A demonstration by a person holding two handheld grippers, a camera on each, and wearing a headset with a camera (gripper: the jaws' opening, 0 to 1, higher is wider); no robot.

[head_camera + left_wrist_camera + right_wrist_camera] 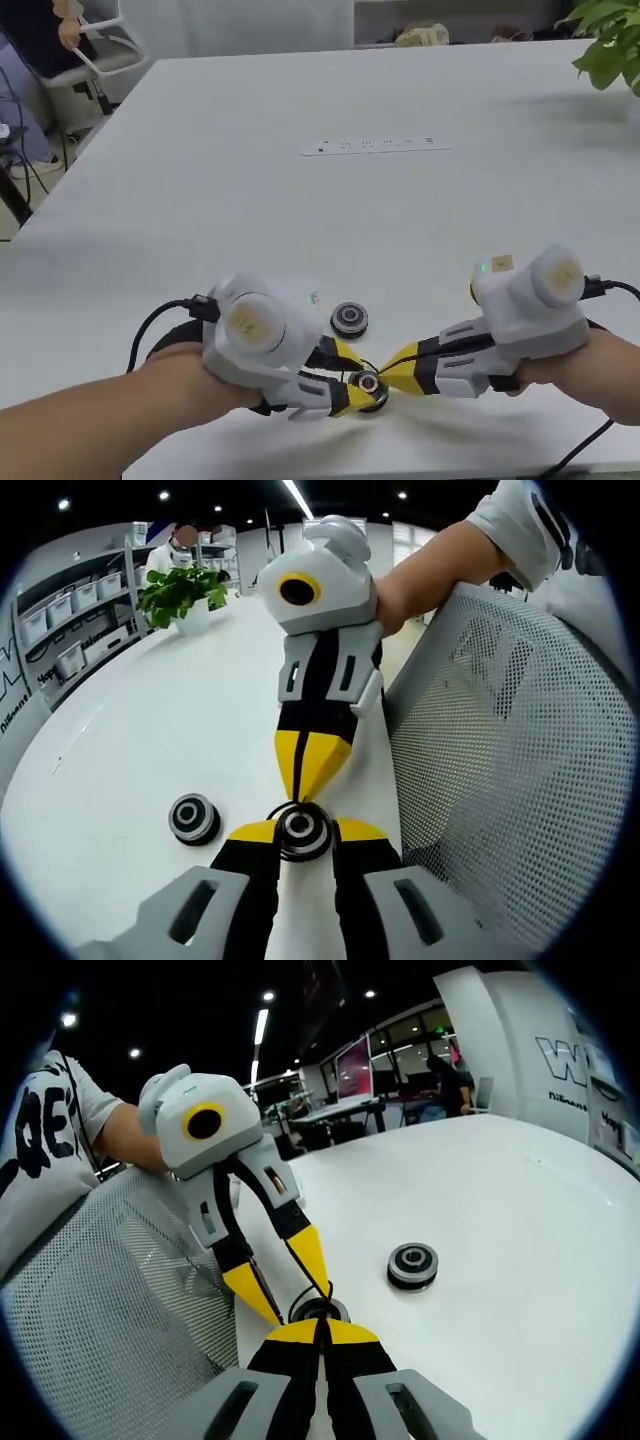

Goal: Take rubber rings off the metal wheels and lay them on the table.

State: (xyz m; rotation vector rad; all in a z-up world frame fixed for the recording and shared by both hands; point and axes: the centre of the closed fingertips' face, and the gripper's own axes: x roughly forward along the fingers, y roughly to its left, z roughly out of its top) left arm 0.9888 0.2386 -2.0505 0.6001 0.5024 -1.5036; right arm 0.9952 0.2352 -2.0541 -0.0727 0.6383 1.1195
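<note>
Tension on the rubber ring [278, 808] matters most in this step. The left gripper [352, 380] is clamped on a metal wheel [303, 832] at the near edge of the desk [300, 200]. The right gripper [392, 372] appears pinched closed on a thin loop of the ring. The left should hold firm while the right pulls outward, rolling the loop over the rim. A second wheel [349, 318] lies nearby.
</note>
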